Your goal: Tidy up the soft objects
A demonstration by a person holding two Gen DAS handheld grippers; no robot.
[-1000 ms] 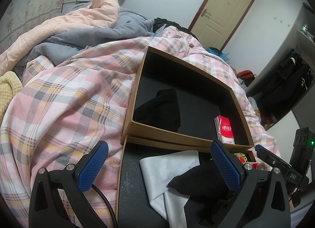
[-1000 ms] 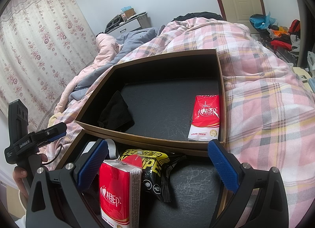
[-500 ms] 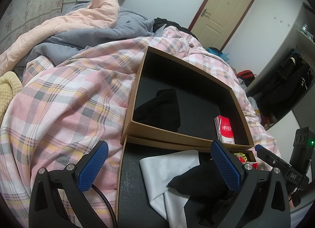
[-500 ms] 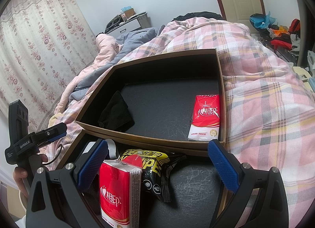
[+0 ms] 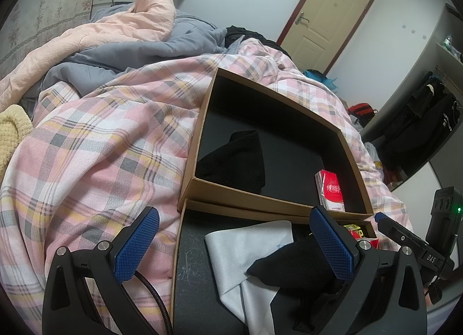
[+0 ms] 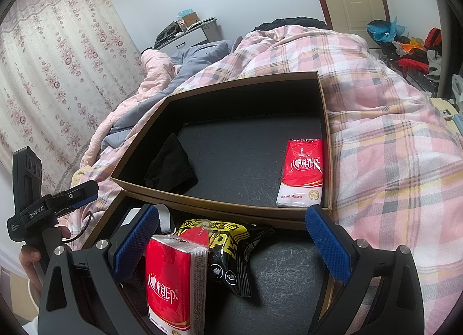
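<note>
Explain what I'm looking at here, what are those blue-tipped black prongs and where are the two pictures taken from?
Each picture comes from a small camera mounted on a hand-held grabbing tool; a person carries one in each hand. The blue-padded prongs are its jaws. The left gripper and the right gripper are both open and hold nothing.

Both look over a bed with a pink plaid quilt, on which lie two shallow cardboard boxes. The far box holds a black sock and a red tissue pack. The near box holds a grey cloth, another black sock, a second tissue pack and a black-and-yellow snack bag.
</note>
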